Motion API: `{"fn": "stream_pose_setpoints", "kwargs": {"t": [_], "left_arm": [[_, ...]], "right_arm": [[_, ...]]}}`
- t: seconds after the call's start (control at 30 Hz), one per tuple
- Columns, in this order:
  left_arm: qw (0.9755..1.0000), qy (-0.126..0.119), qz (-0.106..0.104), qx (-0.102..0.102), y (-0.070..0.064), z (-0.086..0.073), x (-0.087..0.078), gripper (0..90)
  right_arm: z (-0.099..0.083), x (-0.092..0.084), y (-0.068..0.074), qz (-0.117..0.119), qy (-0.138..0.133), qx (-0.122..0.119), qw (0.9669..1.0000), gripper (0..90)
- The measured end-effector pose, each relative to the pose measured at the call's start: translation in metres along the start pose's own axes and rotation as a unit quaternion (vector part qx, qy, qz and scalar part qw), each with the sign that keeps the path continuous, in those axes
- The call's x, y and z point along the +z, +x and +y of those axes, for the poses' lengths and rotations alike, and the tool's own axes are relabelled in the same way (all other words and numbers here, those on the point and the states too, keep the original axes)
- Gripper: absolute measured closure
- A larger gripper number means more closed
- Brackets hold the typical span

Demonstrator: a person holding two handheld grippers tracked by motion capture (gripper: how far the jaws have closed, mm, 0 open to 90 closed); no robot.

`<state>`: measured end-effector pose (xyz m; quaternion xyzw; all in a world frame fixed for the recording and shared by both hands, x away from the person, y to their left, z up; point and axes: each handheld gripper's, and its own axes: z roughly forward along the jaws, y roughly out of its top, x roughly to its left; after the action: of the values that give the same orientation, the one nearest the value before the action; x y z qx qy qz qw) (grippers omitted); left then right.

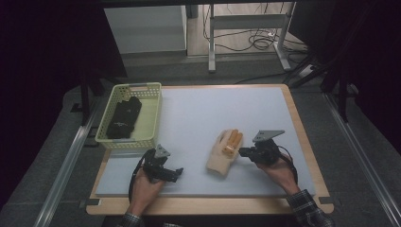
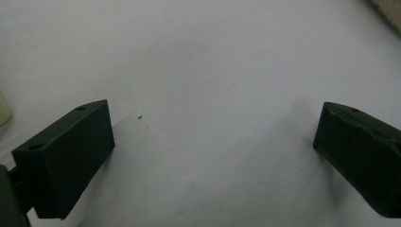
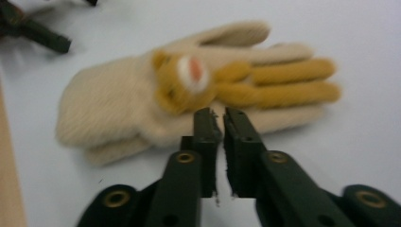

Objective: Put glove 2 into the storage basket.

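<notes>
Far left, on the table: I see a pale yellow slotted plastic basket (image 1: 150,116) at the left edge of the light grey table mat (image 1: 198,118), with dark folded cloth items (image 1: 124,117) lying inside it.
Left gripper: my left gripper (image 1: 176,174) sits near the front edge of the mat, below the basket and well apart from the glove, held in the person's left hand (image 1: 144,189).
Left jaws: in the left gripper view they stand wide apart over bare mat (image 2: 208,71), with nothing between them.
Glove: I see the cream woolly glove with mustard-yellow fingers and an animal face patch (image 3: 189,94) lying flat on the mat right of centre, between the two grippers, its fingers pointing away from the person (image 1: 226,150).
Right gripper: my right gripper (image 1: 242,152) lies level at the glove's right side, tips just at its edge, held in the person's right hand (image 1: 279,172).
Right jaws: in the right gripper view (image 3: 222,118) they are drawn together, only a thin slit between the pads; whether any glove fabric is pinched there I cannot tell.
Right edge: bare mat, then the wooden table rim (image 1: 307,142).
</notes>
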<state>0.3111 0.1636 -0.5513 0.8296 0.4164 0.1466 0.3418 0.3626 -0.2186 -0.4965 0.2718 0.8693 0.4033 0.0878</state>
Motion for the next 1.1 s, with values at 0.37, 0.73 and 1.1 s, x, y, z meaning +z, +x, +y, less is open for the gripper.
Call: {"fn": "stream_pose_setpoints", "kwargs": {"t": [0.37,0.73,1.1], "left_arm": [[1.0,0.0,0.0,0.0,0.0,0.0,0.0,0.0],[1.0,-0.002,0.0,-0.002,0.0,0.0,0.0,0.0],[1.0,-0.002,0.0,-0.002,0.0,0.0,0.0,0.0]], "right_arm": [[-0.022,0.02,0.031,0.032,0.02,-0.024,0.999,88.2],[-0.013,0.042,0.036,0.022,0.015,-0.023,0.9994,85.7],[0.003,0.063,0.04,0.009,0.011,-0.028,0.9995,84.7]]}}
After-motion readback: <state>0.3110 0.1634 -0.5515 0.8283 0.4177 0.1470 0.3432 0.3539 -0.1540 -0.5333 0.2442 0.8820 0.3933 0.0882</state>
